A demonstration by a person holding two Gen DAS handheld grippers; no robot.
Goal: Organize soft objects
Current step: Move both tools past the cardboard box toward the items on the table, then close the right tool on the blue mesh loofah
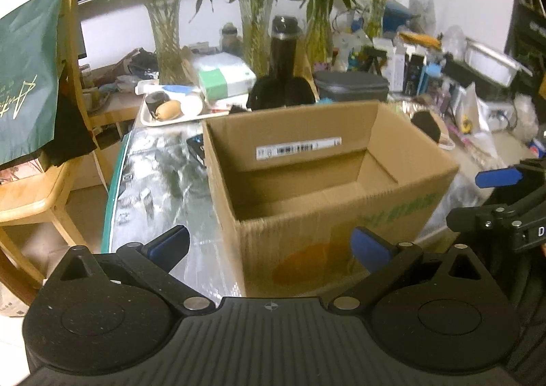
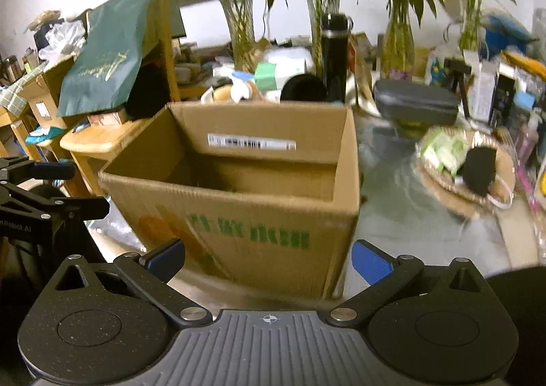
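Both claws wide open, nothing held. Left claw (image 1: 269, 246) and right claw (image 2: 268, 258) side by side, short of the box (image 1: 307, 181), which stands just ahead of both, its near wall filling the gap between the fingers.

Box open-topped; what shows of the inside is bare, near floor hidden by the wall.

Step, by my reading: the start, before any pickup. No soft thing in the box yet.

Candidates: black fuzzy item (image 2: 479, 171) lying in a woven basket (image 2: 443, 188), ahead and right of the right claw, beside green-white packets (image 2: 440, 147). Another black fuzzy lump (image 1: 425, 125) past the box's far right corner, possibly the same one.

Next move calls for swinging the right claw rightward over the basket, then closing gently.

Box's long axis runs left to right across both claws, mouth up. Fuzzy item's axis: cannot tell, blurred.
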